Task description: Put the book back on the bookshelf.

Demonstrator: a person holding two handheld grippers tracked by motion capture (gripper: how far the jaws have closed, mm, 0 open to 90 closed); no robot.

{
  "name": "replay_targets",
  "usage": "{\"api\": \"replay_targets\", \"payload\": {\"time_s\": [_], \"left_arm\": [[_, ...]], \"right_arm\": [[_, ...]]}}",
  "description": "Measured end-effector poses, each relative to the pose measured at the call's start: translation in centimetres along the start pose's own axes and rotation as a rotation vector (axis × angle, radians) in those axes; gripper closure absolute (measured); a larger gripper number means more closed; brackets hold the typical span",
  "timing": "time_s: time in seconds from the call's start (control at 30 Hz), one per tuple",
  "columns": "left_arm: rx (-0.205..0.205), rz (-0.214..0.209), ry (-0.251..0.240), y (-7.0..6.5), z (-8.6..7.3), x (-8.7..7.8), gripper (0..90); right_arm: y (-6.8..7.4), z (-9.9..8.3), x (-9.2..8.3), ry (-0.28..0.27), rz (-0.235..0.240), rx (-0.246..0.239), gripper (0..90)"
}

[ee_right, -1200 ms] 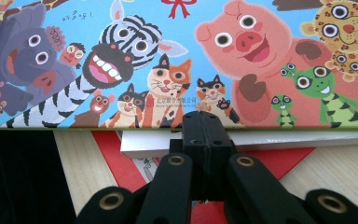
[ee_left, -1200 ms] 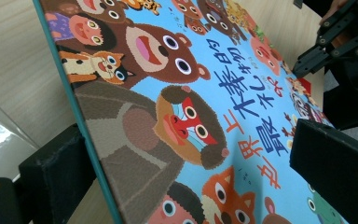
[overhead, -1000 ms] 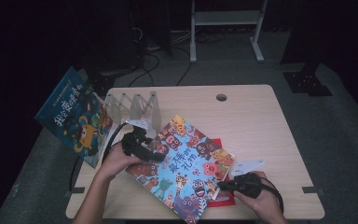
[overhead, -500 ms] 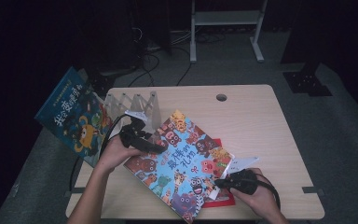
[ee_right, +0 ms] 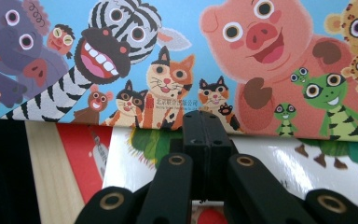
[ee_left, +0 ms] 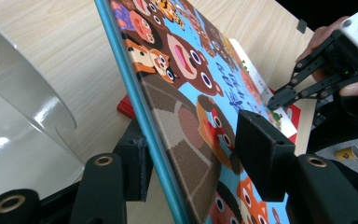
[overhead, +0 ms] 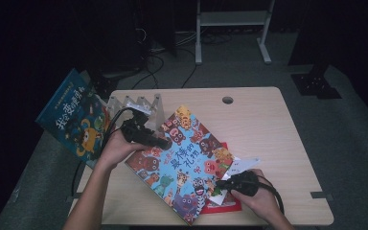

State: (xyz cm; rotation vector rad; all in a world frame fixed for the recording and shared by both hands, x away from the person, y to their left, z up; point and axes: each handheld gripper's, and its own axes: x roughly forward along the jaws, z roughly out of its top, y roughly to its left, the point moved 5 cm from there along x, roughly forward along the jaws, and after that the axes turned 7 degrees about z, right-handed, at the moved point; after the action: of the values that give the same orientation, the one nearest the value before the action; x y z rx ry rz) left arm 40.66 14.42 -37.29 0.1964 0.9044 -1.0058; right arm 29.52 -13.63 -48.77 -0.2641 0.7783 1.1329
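A picture book (overhead: 187, 160) with a blue cover full of cartoon animals lies slanted across the table (overhead: 268, 124). Its left edge is raised. My left gripper (overhead: 165, 143) straddles that edge (ee_left: 154, 121). Its jaws have just been closing, with the book between them. One pad (ee_left: 137, 161) lies against the underside, while the other pad (ee_left: 261, 149) stands slightly off the cover. My right gripper (overhead: 219, 182) is shut, its tips (ee_right: 205, 122) against the book's lower edge and nothing between them. It appears farther off as the right gripper (ee_left: 272, 103) in the left gripper view.
Under the picture book lie a red book (overhead: 223, 203) and a white one (overhead: 242, 165). A clear plastic book rack (overhead: 139, 108) stands at the table's back left. Another blue book (overhead: 74, 120) leans off the left edge. A cable hole (overhead: 227, 100) sits near the back.
The left gripper has risen and the picture book's left edge has come up with it. Its jaws have narrowed around that edge. The right gripper has kept still.
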Motion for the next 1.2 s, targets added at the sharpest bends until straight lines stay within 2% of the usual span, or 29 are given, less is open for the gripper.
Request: {"api": "replay_targets", "payload": {"time_s": [0.2, 0.37, 0.57, 0.67, 0.87, 1.03, 1.1, 1.2], "left_arm": [[0.008, 0.009, 0.004, 0.0, 0.9, -0.7, 51.3], [0.012, 0.023, 0.018, 0.0, 1.7, -1.2, 53.7], [0.016, 0.008, 0.030, 0.0, 3.0, -1.8, 58.8], [0.030, 0.000, 0.030, -0.3, 3.9, -2.2, 61.2], [0.036, 0.015, 0.036, -0.7, 5.0, -2.6, 64.1], [0.043, 0.022, 0.040, -1.0, 5.5, -3.1, 66.3], [0.044, 0.013, 0.043, -1.2, 5.7, -3.5, 68.0], [0.043, 0.022, 0.051, -1.4, 5.9, -3.8, 69.0]], "right_arm": [[0.1, 0.7, 0.7, -0.005, -0.014, -0.018, 89.4], [0.0, 1.1, 1.3, -0.022, -0.001, -0.012, 89.4], [0.1, 1.6, 1.9, -0.031, 0.000, -0.013, 89.3], [0.0, 1.8, 2.2, -0.037, 0.006, -0.009, 89.4], [-0.1, 2.4, 2.9, -0.046, 0.013, 0.005, 89.4], [-0.2, 3.0, 3.3, -0.047, 0.009, 0.016, 89.4], [-0.4, 3.2, 3.6, -0.050, 0.007, 0.009, 89.4], [-0.4, 3.4, 3.9, -0.057, 0.008, 0.005, 89.1]]}}
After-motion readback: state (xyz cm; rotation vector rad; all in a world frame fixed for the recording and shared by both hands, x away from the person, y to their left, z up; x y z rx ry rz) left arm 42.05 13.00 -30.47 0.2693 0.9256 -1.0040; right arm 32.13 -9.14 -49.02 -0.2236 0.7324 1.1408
